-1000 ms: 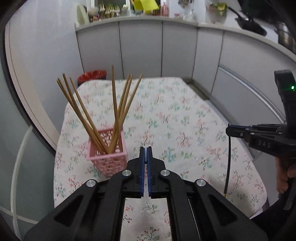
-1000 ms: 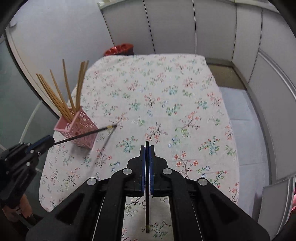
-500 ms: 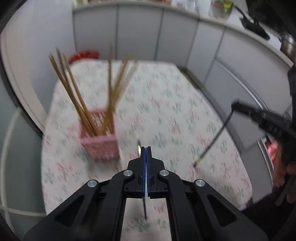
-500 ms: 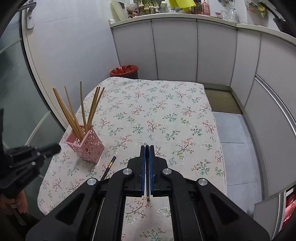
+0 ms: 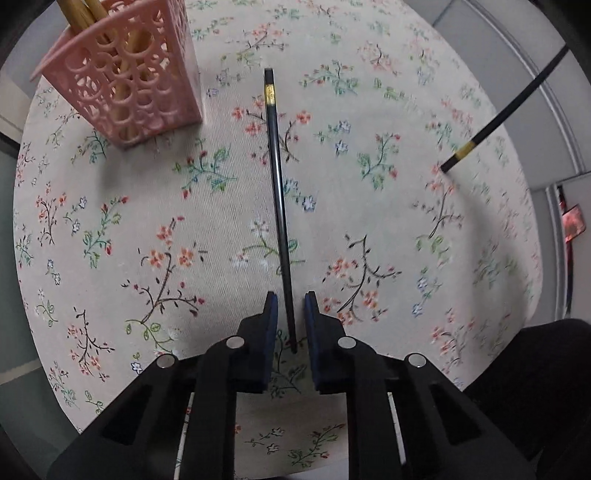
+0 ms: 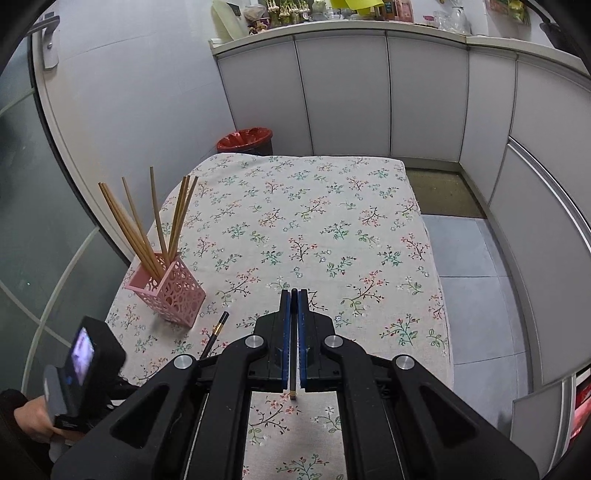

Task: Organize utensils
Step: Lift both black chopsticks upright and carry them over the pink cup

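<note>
Your left gripper (image 5: 288,306) now points straight down at the tablecloth (image 5: 369,221), where a second ago it looked level across the table toward the cabinets. Its jaws have just been opening; the black chopstick (image 5: 277,192) lies flat on the cloth between them, pads clear of it, its gold-banded end toward 12 o'clock. The pink holder (image 5: 129,81) now fills the 11 o'clock corner, much closer than before. Your right gripper (image 6: 293,295) has lifted its view slightly, so cabinets and countertop (image 6: 369,26) show again.
</note>
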Tool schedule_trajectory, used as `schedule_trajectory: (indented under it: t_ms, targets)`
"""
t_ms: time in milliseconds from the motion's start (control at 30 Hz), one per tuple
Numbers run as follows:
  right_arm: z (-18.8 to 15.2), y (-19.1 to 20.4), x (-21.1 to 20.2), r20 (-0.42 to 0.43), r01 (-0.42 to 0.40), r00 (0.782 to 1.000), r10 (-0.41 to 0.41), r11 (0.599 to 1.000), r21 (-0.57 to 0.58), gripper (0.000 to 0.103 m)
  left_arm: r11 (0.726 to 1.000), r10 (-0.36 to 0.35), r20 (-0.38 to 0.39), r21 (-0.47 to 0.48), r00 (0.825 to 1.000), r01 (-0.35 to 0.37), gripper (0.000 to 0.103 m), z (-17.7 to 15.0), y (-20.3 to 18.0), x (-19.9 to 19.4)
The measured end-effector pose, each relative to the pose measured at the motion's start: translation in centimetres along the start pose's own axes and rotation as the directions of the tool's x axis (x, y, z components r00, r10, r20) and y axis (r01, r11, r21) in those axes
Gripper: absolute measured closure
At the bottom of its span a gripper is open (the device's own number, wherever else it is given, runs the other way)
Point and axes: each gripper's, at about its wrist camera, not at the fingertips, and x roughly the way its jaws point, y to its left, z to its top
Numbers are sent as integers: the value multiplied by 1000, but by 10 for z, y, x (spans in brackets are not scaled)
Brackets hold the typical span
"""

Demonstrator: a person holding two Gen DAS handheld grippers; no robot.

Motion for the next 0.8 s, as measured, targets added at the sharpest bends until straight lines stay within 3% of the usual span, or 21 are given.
schedule_trajectory:
  t_ms: [133, 200, 333, 500, 567, 700, 800]
  targets:
    - [-1, 0, -2, 1, -1, 1000, 1, 1000, -3, 100, 997, 65, 17, 31, 998, -66, 98, -8, -6, 2]
    - [-1, 0, -1, 3, 2, 1000, -2, 1000, 0, 100, 998, 62, 23, 3, 998, -62, 99, -10, -5, 1]
    - [-1, -2, -2, 4, 4, 1000, -4, 1000, 10, 100, 994, 105, 174, 22, 979, -111, 99, -15, -11, -25]
    - [-1, -5, -4, 12, 10, 1000, -10, 1000, 19, 100, 992, 111, 399, 11, 910, -125, 99, -23, -17, -81]
    - [-1, -7, -4, 15, 14, 1000, -14, 1000, 23, 100, 992, 109, 481, 9, 870, -129, 99, -23, -22, -106]
    - [-1, -7, -5, 22, 15, 1000, -16, 999, 30, 100, 989, 126, 593, -9, 796, -150, 99, -22, -24, -133]
    - [-1, -5, -6, 27, 17, 999, -18, 999, 28, 100, 986, 141, 635, -24, 760, -163, 99, -18, -26, -139]
